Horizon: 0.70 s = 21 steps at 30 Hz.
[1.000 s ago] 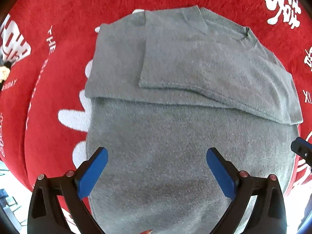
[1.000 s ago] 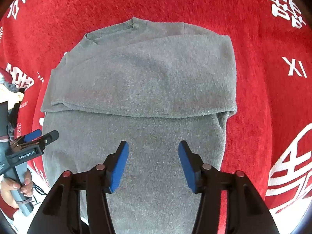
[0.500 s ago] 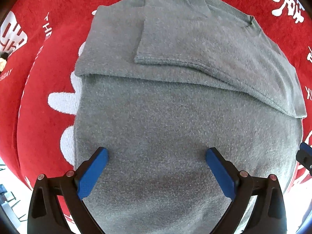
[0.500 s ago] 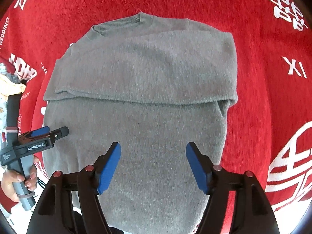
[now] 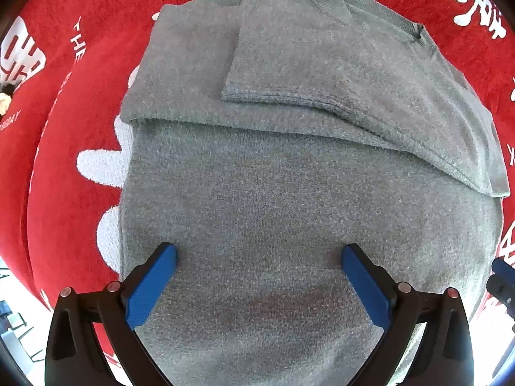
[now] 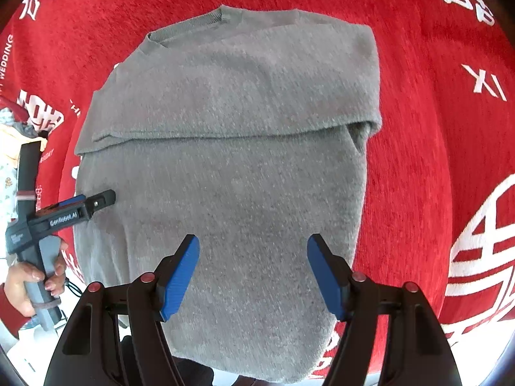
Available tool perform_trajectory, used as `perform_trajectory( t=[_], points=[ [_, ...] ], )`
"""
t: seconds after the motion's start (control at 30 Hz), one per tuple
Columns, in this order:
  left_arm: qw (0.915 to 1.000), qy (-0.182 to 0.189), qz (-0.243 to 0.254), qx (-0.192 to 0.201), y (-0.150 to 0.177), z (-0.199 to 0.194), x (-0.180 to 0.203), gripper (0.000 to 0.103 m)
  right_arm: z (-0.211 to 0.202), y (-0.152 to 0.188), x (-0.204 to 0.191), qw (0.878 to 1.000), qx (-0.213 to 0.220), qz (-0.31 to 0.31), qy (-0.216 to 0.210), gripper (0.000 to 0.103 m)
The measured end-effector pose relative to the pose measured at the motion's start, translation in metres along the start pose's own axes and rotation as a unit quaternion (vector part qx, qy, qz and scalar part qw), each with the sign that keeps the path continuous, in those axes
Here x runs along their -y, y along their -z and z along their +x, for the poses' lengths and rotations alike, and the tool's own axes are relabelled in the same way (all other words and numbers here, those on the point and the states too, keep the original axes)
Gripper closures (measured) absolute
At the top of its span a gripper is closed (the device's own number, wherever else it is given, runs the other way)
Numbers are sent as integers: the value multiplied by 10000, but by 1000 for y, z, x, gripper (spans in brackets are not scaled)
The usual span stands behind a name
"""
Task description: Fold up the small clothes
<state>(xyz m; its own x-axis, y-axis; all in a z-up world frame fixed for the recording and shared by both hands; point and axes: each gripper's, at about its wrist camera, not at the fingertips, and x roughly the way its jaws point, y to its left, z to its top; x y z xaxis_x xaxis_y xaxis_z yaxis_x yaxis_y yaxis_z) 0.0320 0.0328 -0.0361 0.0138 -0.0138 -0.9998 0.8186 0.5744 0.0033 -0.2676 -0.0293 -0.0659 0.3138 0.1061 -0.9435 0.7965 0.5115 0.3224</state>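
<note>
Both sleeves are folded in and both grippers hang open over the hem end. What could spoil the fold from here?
The left gripper sits well inside the sweater, so a pinch there may bunch cloth rather than lift the hem. The top sleeve lies loose and could slide. An uneven lift with the right gripper would skew the fold.

Red cloth [image 5: 83,103] with white lettering [image 6: 486,83]; pale patterned fabric [image 6: 6,173] at edge

A grey knit sweater [image 5: 289,193] lies flat, filling the middle of both frames, its ribbed neckline at the top. Both sleeves are folded across the chest in the upper half, one cuff edge overlapping. The plain body spreads toward the bottom edge.
</note>
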Motion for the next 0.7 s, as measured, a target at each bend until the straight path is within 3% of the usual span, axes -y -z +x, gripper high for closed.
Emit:
perform_trajectory(
  t=[0.3, 0.7],
  points=[
    [9996, -93, -261, 95, 9, -7, 1, 0, 3, 16, 12, 9991, -277, -166, -287, 30],
    [9993, 341, 47, -127, 103, -13, -38, 0, 2, 88, 29, 9929, -426, 188, -1096, 30]
  ],
)
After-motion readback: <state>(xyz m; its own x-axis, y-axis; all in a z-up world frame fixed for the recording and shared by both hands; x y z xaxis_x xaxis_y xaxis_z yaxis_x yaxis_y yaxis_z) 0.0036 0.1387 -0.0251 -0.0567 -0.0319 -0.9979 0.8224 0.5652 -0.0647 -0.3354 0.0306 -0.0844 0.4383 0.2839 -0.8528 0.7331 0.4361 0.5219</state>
